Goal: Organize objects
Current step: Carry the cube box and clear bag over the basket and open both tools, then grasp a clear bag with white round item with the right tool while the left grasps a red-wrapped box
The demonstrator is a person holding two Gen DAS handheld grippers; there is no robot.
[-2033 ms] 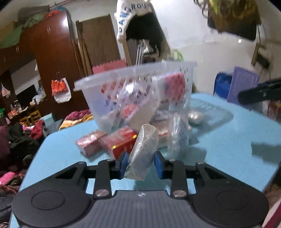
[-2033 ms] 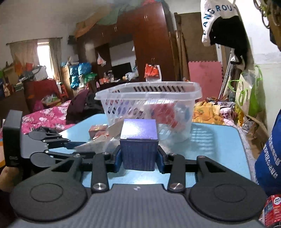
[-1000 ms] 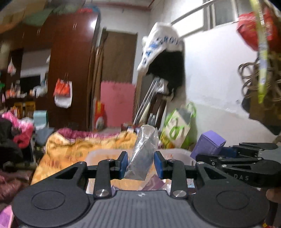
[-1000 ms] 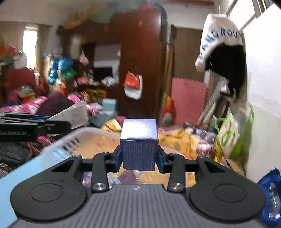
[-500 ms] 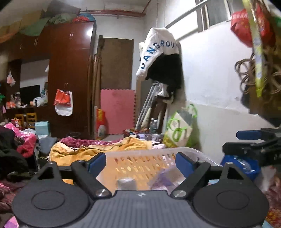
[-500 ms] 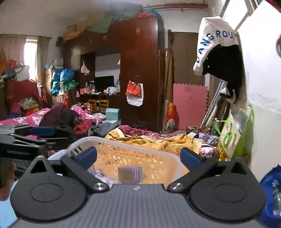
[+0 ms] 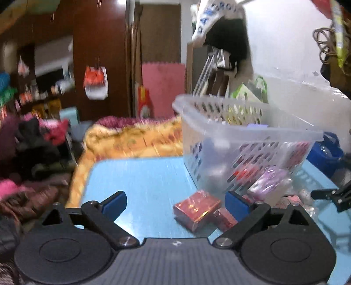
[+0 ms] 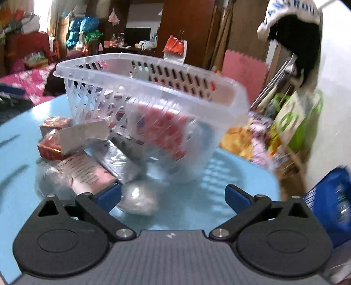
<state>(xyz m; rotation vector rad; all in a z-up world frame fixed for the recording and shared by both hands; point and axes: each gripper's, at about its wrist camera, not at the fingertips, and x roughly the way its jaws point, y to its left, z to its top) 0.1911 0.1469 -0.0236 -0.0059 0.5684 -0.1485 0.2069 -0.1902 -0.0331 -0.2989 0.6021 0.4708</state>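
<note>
basket [image 8: 140, 72] on table [image 7: 142, 175]; both hand-held grippers [image 7: 175, 201] [image 8: 173, 195] apart, empty; "angrou" on cap [image 8: 291, 13].

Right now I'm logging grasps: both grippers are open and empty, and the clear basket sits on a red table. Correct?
Not quite. The table is light blue, not red, as the left wrist view shows. The rest holds: the left gripper and right gripper are open and empty, and the clear basket sits on the table.

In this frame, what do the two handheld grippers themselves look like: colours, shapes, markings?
Both match: the left gripper and right gripper have black angular linkage arms with silver pivot screws, blue pads at the fingertips, two round black discs, and a ribbed grey centre plate bearing a small white mark. No cables or sleeves show.
</note>
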